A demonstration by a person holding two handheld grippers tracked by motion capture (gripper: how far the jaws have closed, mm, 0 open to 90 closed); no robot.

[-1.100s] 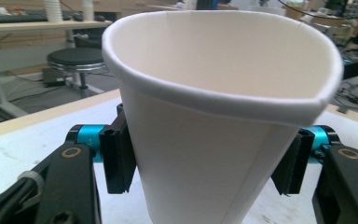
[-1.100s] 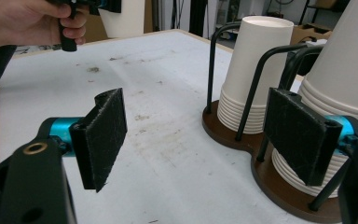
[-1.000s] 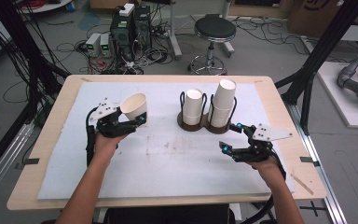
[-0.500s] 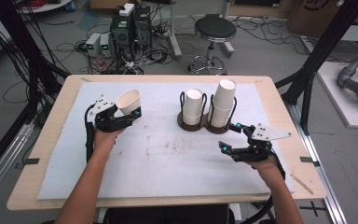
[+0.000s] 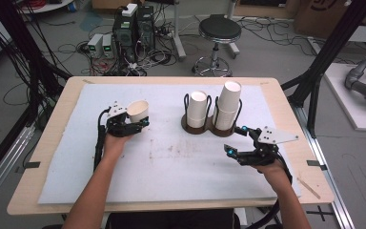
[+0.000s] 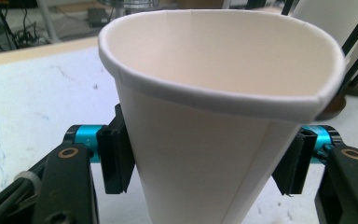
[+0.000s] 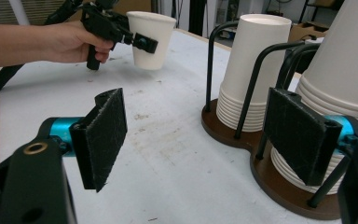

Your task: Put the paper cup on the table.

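Carefully now: the left tongs (image 5: 134, 125), which have just been opening a little, grasp the paper cup (image 5: 138, 110) upright at nine o'clock on the tabletop (image 5: 171, 162); lower it flat before releasing. Right tongs (image 5: 237, 139) hang released.

No legible text, label, brand or number on anything in view.

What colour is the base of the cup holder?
Dark brown base, clearest in the right gripper view.

My matt paper cup (image 6: 205, 140); rough black pads (image 7: 103, 135); glossy brown holder (image 7: 279, 186) with thin black wire.
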